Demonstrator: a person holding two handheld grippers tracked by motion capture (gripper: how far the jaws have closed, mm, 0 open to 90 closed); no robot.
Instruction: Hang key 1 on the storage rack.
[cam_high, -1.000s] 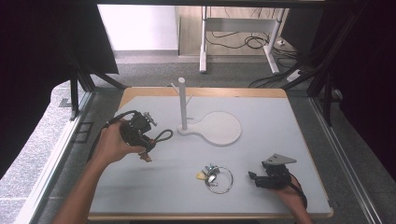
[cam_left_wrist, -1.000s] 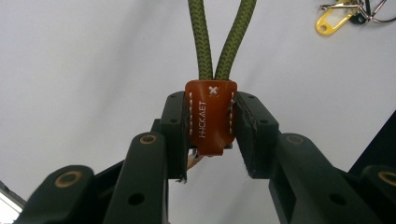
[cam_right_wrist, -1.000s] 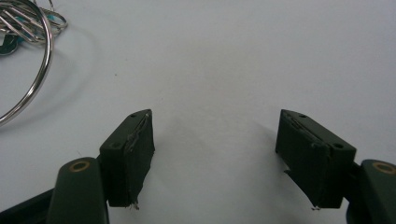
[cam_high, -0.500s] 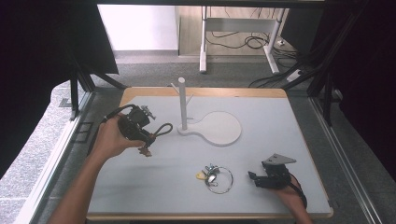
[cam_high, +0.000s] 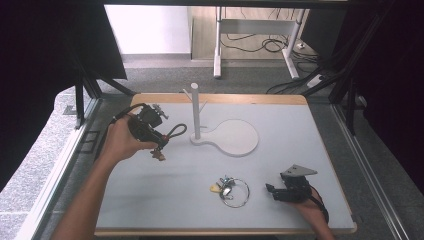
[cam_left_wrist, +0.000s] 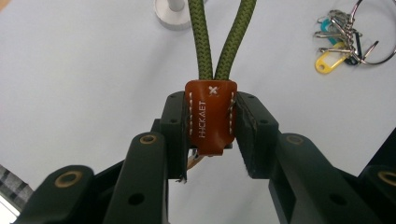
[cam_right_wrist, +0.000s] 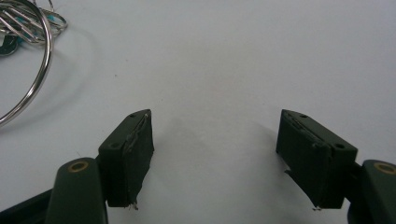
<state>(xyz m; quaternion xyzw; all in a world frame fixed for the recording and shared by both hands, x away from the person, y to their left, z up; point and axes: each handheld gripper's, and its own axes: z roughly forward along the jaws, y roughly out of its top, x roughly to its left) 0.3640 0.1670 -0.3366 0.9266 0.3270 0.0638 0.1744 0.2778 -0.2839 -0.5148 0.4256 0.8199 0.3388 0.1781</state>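
My left gripper (cam_high: 161, 143) hangs above the table's left side, shut on an orange-brown leather tag (cam_left_wrist: 211, 116). A loop of olive-green cord (cam_left_wrist: 224, 37) rises from that tag. From above, the cord loop (cam_high: 176, 132) curls toward the white stand's post (cam_high: 195, 112) without touching it. The stand's round base (cam_high: 236, 137) lies at mid-table. A large metal ring with several keys and coloured tabs (cam_high: 231, 189) lies near the front. My right gripper (cam_high: 272, 192) rests on the table just right of the ring, and its jaws stand open (cam_right_wrist: 215, 140) with bare table between them.
The grey table top (cam_high: 310, 135) has a wooden rim. Black frame struts stand at both back corners. The key ring (cam_right_wrist: 28, 56) lies to the upper left of the right jaws, and the keys (cam_left_wrist: 343, 39) show far right in the left gripper view.
My left hand has lifted the tag and cord a little higher and farther back on the table. The right gripper and the keys have stayed put.
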